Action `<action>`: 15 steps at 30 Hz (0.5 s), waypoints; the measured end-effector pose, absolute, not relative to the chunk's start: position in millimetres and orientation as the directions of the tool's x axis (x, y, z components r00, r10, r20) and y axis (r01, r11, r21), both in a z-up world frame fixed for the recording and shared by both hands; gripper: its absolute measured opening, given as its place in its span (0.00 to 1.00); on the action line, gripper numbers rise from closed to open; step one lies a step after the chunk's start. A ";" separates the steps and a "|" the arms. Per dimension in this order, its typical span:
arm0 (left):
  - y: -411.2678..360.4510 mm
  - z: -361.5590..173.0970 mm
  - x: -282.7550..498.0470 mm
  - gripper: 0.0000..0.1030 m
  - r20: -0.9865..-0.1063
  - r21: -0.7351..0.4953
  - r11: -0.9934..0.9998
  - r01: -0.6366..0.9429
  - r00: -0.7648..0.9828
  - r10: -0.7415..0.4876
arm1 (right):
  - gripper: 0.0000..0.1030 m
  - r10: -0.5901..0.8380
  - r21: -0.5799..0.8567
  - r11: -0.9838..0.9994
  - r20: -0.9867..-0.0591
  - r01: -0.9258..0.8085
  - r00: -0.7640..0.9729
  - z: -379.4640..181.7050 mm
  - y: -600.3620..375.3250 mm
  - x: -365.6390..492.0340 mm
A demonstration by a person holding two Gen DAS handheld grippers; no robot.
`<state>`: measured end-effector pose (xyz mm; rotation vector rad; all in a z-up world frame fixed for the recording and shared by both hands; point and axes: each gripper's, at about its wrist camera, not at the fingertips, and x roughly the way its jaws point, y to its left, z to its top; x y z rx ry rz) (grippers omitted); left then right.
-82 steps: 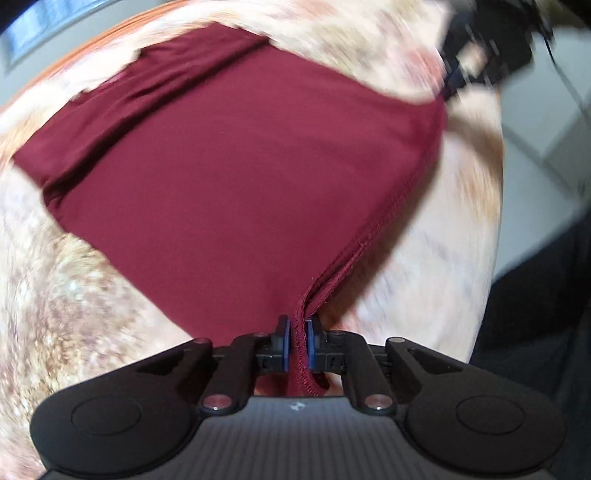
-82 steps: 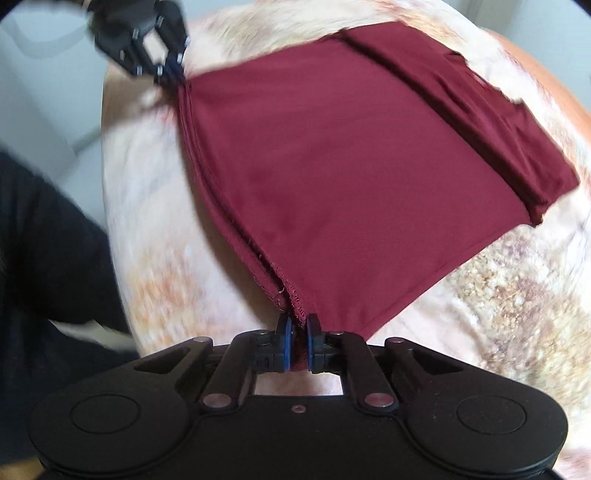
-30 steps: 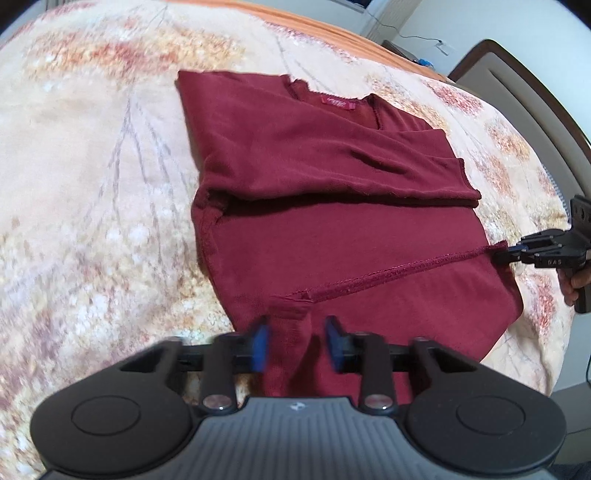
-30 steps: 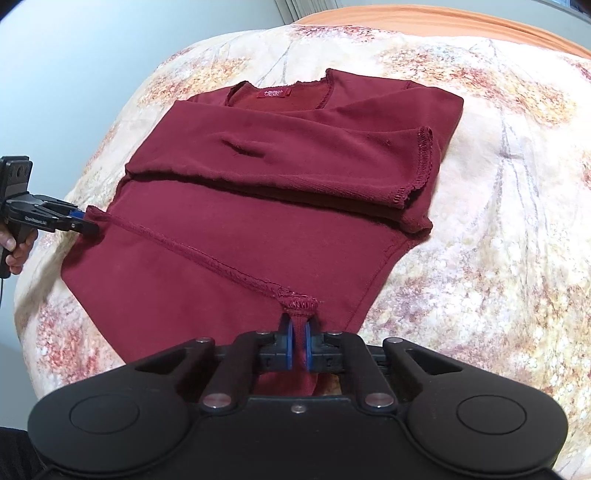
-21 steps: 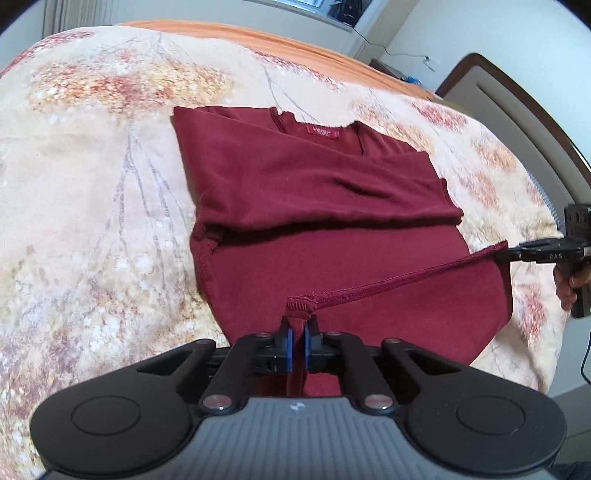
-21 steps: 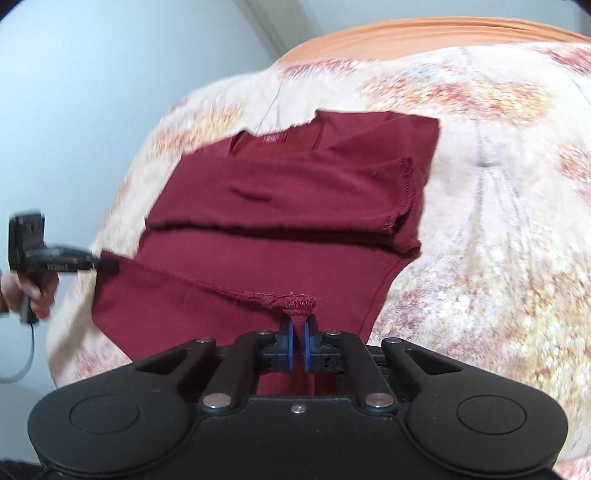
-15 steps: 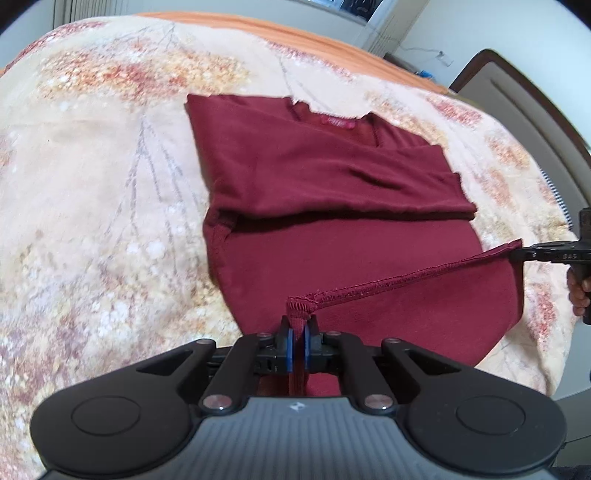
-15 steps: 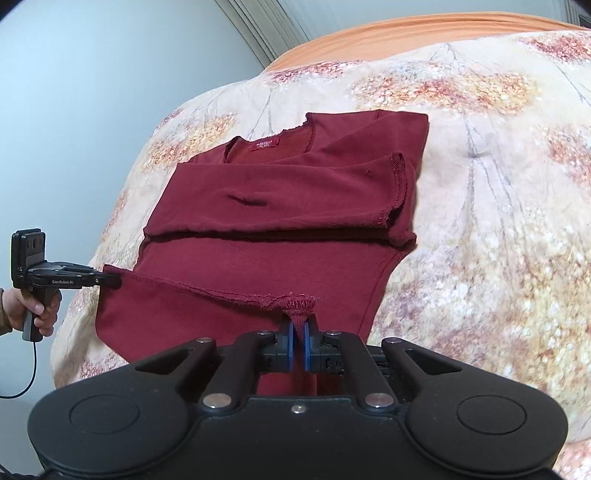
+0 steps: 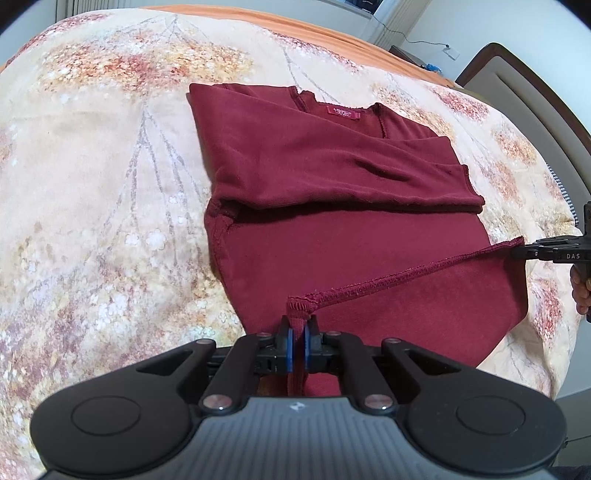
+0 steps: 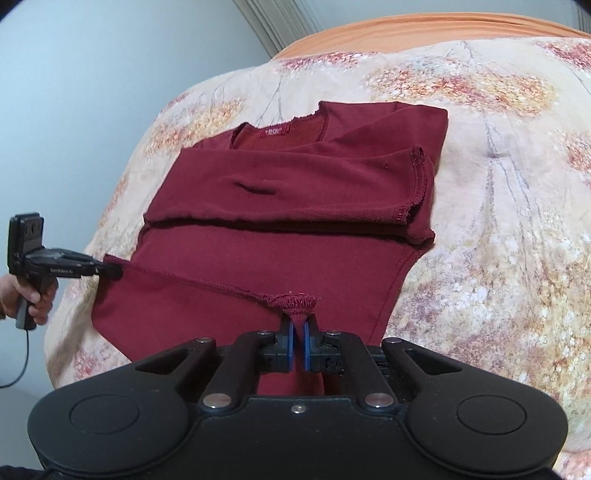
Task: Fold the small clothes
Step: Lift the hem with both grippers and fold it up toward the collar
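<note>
A dark red top (image 9: 351, 206) is lying on a bed, sleeves folded across its chest, neckline at the far end. The left gripper (image 9: 296, 341) is pinching the near left corner of the hem (image 9: 399, 277), and the right gripper (image 10: 297, 345) is pinching the near right corner, so the hem is stretching taut between them just above the body of the top.

The risks, as I judge them: the bunched hem could be slipping out of one thin pinch as the hands carry it toward the neckline, dropping a corner and skewing the fold; uneven travel of the two hands could be leaving the edges misaligned; dragging could be pulling the folded sleeves (image 10: 295, 192) loose.

The bedspread (image 9: 92, 221) is soft and cream with rust floral sprays, likely giving under the cloth. An orange sheet (image 10: 424, 29) is showing at the far edge, a padded headboard (image 9: 524, 107) is standing at the far right, and pale walls are surrounding the bed
</note>
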<state>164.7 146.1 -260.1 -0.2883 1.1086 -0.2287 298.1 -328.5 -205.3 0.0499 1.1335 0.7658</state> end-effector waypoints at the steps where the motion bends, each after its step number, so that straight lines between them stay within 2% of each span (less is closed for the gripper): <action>1: 145.9 -260.5 164.2 0.05 -0.844 -0.339 0.940 0.038 0.429 -0.322 | 0.05 0.559 0.390 0.751 -0.805 -0.533 0.199 -206.7 -326.0 298.2; 9: 143.2 -264.3 162.5 0.05 -0.852 -0.331 0.942 0.043 0.415 -0.319 | 0.07 0.502 0.316 0.725 -0.851 -0.612 0.155 -219.9 -305.1 305.3; 15: 142.3 -266.6 162.7 0.05 -0.857 -0.332 0.942 0.042 0.405 -0.320 | 0.20 0.481 0.305 0.731 -0.865 -0.611 0.144 -228.5 -301.9 311.1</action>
